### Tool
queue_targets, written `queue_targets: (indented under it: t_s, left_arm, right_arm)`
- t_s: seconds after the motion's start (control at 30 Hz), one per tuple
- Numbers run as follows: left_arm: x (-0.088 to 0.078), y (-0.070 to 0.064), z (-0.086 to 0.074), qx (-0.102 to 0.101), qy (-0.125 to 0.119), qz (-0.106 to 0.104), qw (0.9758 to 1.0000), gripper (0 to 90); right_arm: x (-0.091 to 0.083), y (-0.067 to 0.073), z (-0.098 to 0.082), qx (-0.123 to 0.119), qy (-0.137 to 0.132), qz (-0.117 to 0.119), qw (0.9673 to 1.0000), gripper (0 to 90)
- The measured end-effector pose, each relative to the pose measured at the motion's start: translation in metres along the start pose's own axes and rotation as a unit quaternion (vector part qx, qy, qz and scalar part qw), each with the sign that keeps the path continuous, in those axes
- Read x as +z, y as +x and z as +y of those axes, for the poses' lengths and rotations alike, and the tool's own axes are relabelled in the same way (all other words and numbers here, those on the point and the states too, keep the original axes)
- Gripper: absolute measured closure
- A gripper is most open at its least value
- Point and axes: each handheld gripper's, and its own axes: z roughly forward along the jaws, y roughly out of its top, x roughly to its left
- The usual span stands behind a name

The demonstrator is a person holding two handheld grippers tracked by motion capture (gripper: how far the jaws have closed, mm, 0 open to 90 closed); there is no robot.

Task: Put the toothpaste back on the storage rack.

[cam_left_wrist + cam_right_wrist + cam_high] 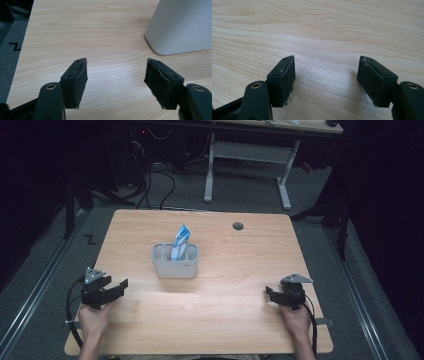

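The left gripper [116, 287] sits at the near left part of the wooden table [240, 320], held in the person's left hand [94, 319], with its grey three-cornered plate on top and its black cable trailing off the table edge. Its jaws stand apart with nothing between them; in the left gripper view [116, 75] only bare wood grain lies between the two black pads, and the pads touch no object. The right gripper [272, 296] sits at the near right part of the table, held in the person's right hand [298, 322], well apart from the left gripper. Its jaws are likewise spread with an empty gap; the right gripper view [325, 75] shows bare table surface between the pads. A grey container [175, 265] with several compartments stands upright near the centre of the table, farther from the person than both grippers and nearer to the left one. A blue and white packet [181, 238] stands tilted in one of its compartments and projects above the rim. In the left gripper view the rounded lower corner of the grey container [180, 27] appears ahead and to the right of the jaws, apart from them. A small round hole [238, 226] is set in the far part of the table top.
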Motion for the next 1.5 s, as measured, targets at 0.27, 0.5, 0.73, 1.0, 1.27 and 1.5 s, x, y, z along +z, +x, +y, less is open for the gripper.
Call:
queue_targets:
  t_s: [0.27,0.5,0.73,1.0,1.27,1.5]
  left_arm:
    - [0.008,0.002,-0.005,-0.006,0.012,-0.001,0.9999,33.4]
    - [0.016,0.002,-0.008,-0.01,0.015,0.001,0.9998,32.9]
    - [0.025,-0.001,-0.012,-0.006,0.023,0.005,0.9997,32.9]
    - [0.033,-0.003,-0.016,-0.007,0.024,0.011,0.9996,32.9]
    - [0.04,-0.007,-0.018,0.003,0.029,0.023,0.9993,33.1]
    - [0.045,-0.01,-0.02,0.013,0.03,0.036,0.9988,33.2]
  right_arm:
    - [0.0,0.0,0.0,0.0,0.0,0.0,1.0,30.7]
    - [0.0,0.0,0.0,0.0,0.0,0.0,1.0,30.7]
    - [0.0,0.0,0.0,0.0,0.0,0.0,1.0,30.7]
    - [0.0,0.0,0.0,0.0,0.0,0.0,1.0,30.7]
    - [0.0,0.0,0.0,0.0,0.0,0.0,1.0,30.7]
    - [0.0,0.0,0.0,0.0,0.0,0.0,1.0,30.7]
